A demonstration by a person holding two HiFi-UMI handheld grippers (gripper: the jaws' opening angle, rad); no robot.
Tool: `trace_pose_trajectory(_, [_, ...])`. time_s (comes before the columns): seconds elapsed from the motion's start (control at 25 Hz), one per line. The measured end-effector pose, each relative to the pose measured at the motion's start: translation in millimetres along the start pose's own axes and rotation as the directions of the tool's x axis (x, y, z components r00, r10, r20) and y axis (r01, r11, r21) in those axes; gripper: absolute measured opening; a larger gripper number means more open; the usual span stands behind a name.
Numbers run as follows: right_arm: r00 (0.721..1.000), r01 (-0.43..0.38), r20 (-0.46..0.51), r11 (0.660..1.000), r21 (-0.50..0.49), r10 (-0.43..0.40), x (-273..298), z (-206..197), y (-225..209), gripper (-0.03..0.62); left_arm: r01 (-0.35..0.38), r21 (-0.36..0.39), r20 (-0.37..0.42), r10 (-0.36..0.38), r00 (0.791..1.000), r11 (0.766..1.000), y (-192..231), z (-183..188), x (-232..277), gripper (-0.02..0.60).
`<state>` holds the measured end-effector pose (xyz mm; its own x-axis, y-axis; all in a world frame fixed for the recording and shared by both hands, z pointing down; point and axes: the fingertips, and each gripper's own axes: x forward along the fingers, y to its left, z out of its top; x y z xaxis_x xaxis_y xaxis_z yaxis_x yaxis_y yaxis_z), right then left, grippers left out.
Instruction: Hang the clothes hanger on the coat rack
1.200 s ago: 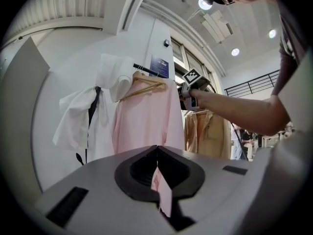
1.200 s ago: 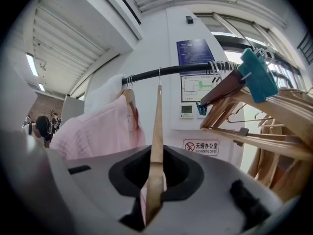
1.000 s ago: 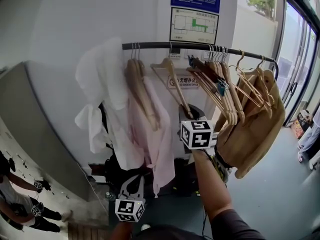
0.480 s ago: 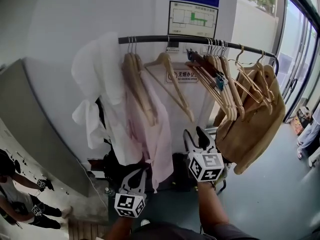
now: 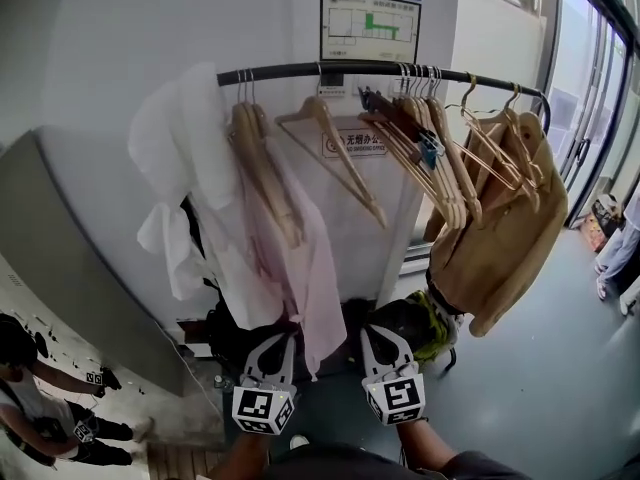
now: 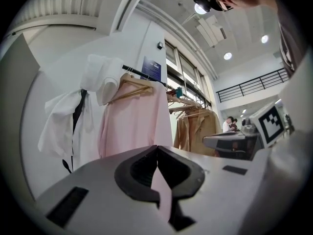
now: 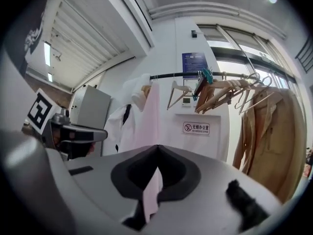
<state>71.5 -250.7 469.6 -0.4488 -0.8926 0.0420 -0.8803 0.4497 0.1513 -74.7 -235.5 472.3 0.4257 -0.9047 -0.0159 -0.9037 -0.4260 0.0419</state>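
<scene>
A bare wooden hanger (image 5: 338, 153) hangs by its hook on the black rack rail (image 5: 300, 71), between a pink shirt and a bunch of wooden hangers; it also shows in the right gripper view as the hanger (image 7: 177, 89). Both grippers sit low, well below the rail and apart from the hanger. My left gripper (image 5: 270, 344) is shut and empty, its tips meeting at the left gripper (image 6: 157, 147). My right gripper (image 5: 377, 332) is beside it, also shut with nothing in it, seen as the right gripper (image 7: 157, 147).
On the rail hang a white garment (image 5: 180, 178), a pink shirt (image 5: 310, 268), several wooden hangers (image 5: 430, 148) and a tan jacket (image 5: 500, 238). A grey cabinet (image 5: 80, 258) stands at the left and glass doors (image 5: 600, 108) at the right. Dark bags (image 5: 410, 323) lie under the rack.
My right gripper was up at the bare hanger's lower end, opened, dropped away and is now shut beside the left gripper. The hanger stays on the rail. The left gripper barely moved.
</scene>
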Motion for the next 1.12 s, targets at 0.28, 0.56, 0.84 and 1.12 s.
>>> trace_pose_trajectory(0.28, [0.998,-0.003,-0.061,0.998,0.058,0.006,-9,-24,6,0.014,0.007,-0.021,0.011,-0.007,1.000,1.000,-3,4,0,0.009])
trace_pose_trajectory(0.56, [0.999,0.006,-0.045,0.998,0.059,-0.003,-14,-16,7,0.012,0.008,-0.004,0.002,-0.008,1.000,1.000,-11,1,-4,0.009])
trace_pose_trajectory(0.84, [0.999,-0.009,-0.038,0.998,0.064,0.011,-17,-19,11,0.012,0.012,0.000,-0.003,-0.012,1.000,1.000,-15,0,-5,0.009])
trace_pose_trajectory(1.12, [0.999,-0.010,-0.047,0.997,0.080,0.014,-23,-24,10,0.012,0.020,0.001,-0.012,-0.020,1.000,1.000,-22,-3,-7,0.009])
